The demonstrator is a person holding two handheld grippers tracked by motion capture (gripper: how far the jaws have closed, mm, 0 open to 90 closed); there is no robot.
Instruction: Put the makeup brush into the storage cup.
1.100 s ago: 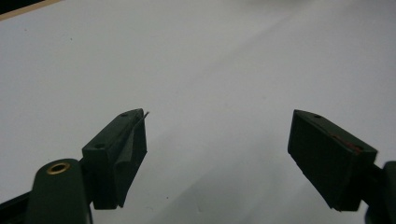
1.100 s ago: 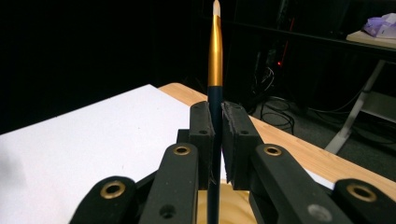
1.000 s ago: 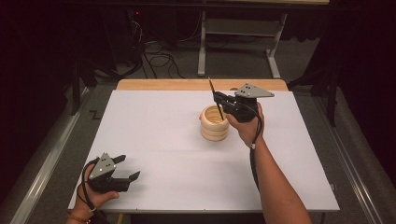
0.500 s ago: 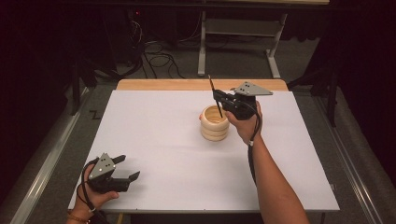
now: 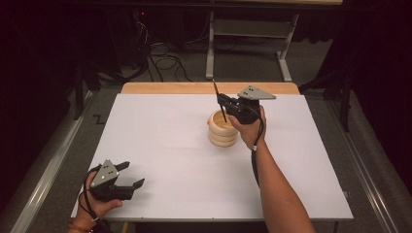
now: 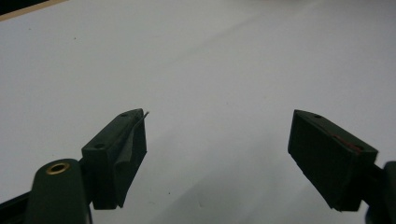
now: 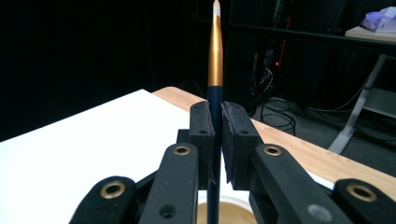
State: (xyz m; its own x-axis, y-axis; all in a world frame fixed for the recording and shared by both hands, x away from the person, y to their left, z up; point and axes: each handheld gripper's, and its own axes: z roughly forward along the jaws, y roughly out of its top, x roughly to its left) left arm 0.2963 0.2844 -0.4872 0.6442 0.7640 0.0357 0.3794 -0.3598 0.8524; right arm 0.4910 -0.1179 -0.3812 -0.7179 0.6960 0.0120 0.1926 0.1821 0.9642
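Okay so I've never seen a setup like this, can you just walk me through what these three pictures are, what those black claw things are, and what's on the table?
A person sits at a white table and holds a hand-held clamp tool, called a gripper, in each hand. One picture looks down from above; the other two come from small cameras riding on each gripper, looking along its two black jaws. The left gripper rests near the table's front corner, jaws wide apart, holding nothing. The right gripper is clamped on a slim paintbrush with a dark handle and gold collar, standing upright, tip up. Its lower end reaches down into a round wooden bowl near the middle of the table.
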